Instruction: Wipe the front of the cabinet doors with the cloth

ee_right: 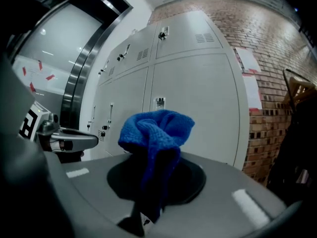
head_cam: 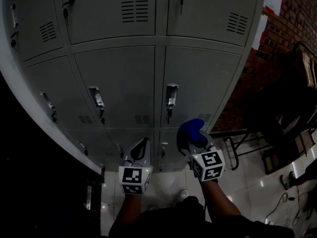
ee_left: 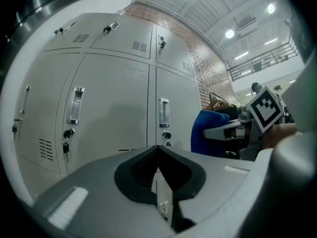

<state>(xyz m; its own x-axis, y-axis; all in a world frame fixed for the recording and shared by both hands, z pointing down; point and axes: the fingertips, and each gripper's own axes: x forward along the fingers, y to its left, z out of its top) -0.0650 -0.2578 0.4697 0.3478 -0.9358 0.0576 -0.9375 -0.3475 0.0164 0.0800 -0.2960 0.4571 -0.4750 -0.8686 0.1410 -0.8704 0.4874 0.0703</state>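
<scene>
ok so rn the right gripper (head_cam: 197, 145) is clamped on a bunched-up blue knit cloth (head_cam: 192, 132), lower centre of the head view, just R of middle. In the right gripper view the wad sits dead centre. It's pinched low down btw the jaws, w/ the puffy loose end sticking out past the tips. So its long axis runs along the gripper's own axis, puffy end pointing straight at the grey metal cabinet doors (head_cam: 124, 83). The left gripper (head_cam: 140, 147) is beside it, lower centre-left, jaws together w/ nothing in them.

Key thing imo: the doors lie straight ahead of the cloth and fill the upper part of every view. The right hand is obv the one for this since it has the cloth, and the wad reaches higher in the head view than the left's tips.

The nearest door looks like the one w/ the chrome recessed handle (head_cam: 171, 95), just up-left of the cloth. Can't tell for sure if the cloth touches the door face. At centre right of the left gripper view it looks a bit short of it.

Doors are taller than wide, so long axis vertical, fronts facing the grippers. My guess is the wiping isn't properly going, so next is push fwd til the wad flattens on the panel, then sweep. Watch the handles + the hanging keys (ee_left: 65, 146), prob snag points.
</scene>
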